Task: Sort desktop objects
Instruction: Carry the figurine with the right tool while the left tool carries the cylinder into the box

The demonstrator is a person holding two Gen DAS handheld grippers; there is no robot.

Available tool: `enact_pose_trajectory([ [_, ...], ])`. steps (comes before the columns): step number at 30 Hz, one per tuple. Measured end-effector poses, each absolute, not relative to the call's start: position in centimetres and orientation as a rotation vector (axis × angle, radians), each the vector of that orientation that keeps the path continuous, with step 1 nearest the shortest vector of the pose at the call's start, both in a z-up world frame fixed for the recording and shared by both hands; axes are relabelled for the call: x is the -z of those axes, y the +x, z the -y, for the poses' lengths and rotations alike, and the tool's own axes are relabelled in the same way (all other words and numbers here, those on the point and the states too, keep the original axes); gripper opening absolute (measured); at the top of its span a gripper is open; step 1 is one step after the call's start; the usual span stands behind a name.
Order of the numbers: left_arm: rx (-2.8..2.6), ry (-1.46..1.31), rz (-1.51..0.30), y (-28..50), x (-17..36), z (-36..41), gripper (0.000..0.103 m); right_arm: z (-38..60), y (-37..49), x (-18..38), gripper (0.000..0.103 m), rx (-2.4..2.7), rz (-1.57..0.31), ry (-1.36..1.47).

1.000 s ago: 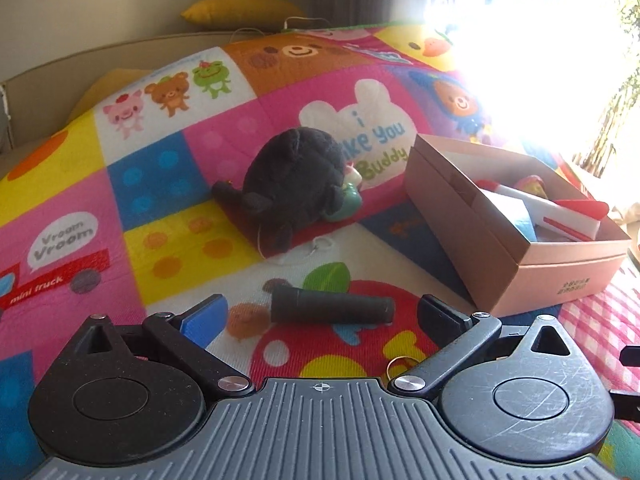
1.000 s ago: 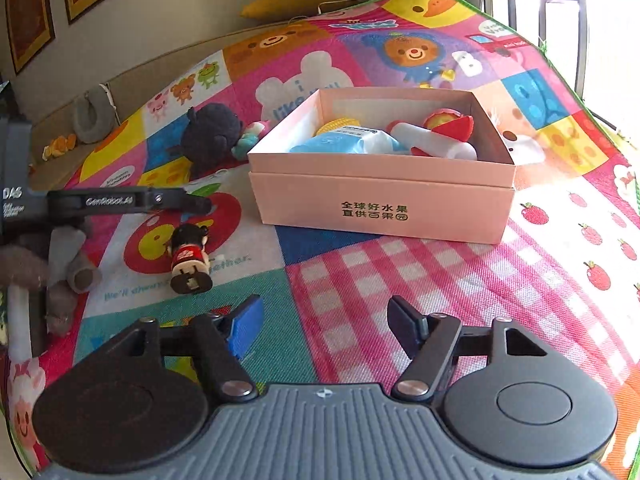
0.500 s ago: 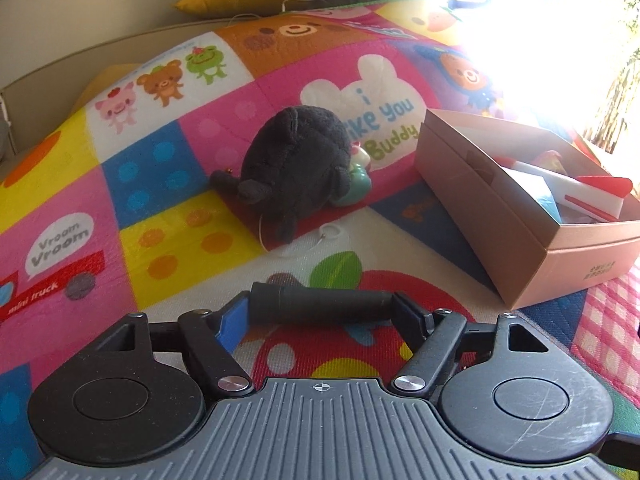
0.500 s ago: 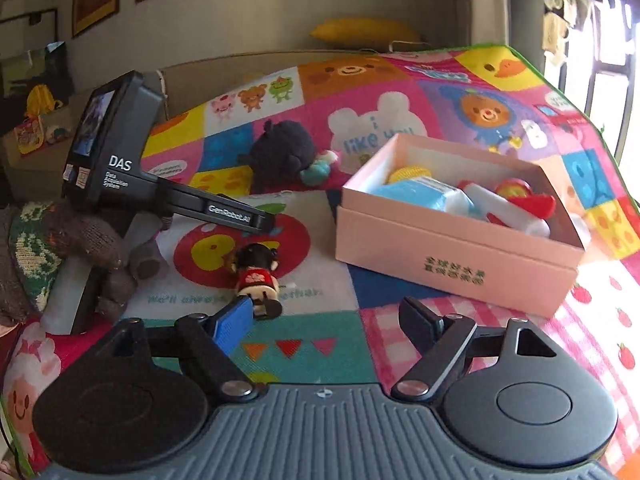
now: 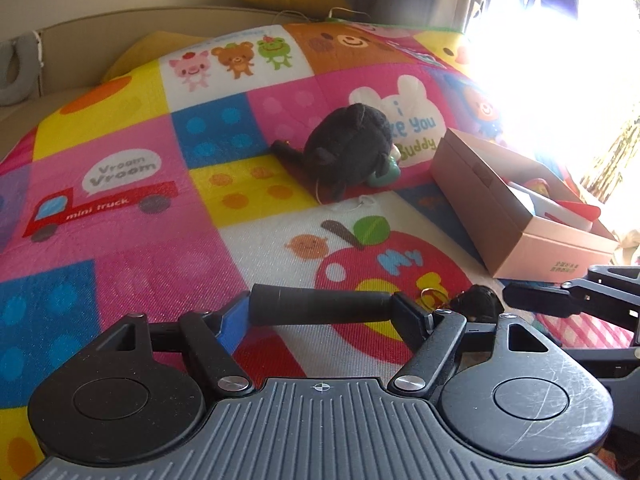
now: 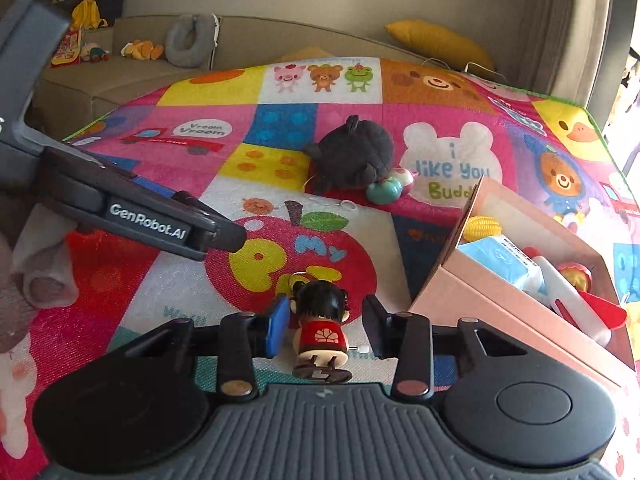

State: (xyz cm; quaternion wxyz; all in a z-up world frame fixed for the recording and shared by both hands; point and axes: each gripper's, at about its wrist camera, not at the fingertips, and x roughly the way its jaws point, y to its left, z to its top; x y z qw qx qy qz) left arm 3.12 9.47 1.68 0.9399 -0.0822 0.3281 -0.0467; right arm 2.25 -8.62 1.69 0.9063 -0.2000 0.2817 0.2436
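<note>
The left gripper (image 5: 320,312) now squeezes the dark tube (image 5: 320,310), lifted off the mat (image 5: 120,240); the right gripper (image 6: 326,326) has just been closing around the little doll (image 6: 320,320), blue pad touching it, other pad apart.

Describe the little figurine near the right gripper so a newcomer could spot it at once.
Find the pink box on the play mat; left of it is a red apple print. At the apple's near edge stands the figurine: black hair, red shirt, key ring, unlike the black plush farther back.
</note>
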Motion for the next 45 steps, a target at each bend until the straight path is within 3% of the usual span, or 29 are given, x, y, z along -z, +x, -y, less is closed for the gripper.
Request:
enact_pose_trajectory([
  [1, 0.095, -0.168, -0.671, 3.0, -1.7, -9.4, 0.079, 8.8, 2.7, -1.6, 0.026, -0.511, -0.609, -0.391],
  [9, 0.209, -0.106, -0.682, 2.1, -1.6, -5.5, 0.081, 16.2, 2.6, -3.9, 0.026, -0.495, -0.700, -0.052],
  [14, 0.318, -0.013, -0.662, 1.2, -1.8, -0.8, 0.094, 21.7, 1.9, -3.1, 0.026, -0.412, -0.765, 0.129],
  [18, 0.357, 0.077, -0.646, 0.0, -2.2, 1.7, 0.096, 25.0, 1.3, -1.5, 0.026, -0.370, -0.794, 0.240],
  [24, 0.340, 0.095, -0.661, -0.1, -2.0, 2.6, 0.098, 29.2, -0.4, -1.2, 0.030, -0.256, -0.728, 0.282],
  [27, 0.321, 0.086, -0.676, 0.2, -1.4, 2.7, 0.100, 31.2, -0.9, -0.9, 0.039, -0.194, -0.710, 0.292],
  [34, 0.267, 0.031, -0.684, 0.6, -0.6, 1.9, 0.100, 32.6, -3.0, -2.0, 0.039, -0.069, -0.620, 0.182],
  [45, 0.248, -0.003, -0.679, 0.7, -0.5, 1.4, 0.103, 22.8, -4.0, -0.4, 0.038, -0.060, -0.545, -0.402],
])
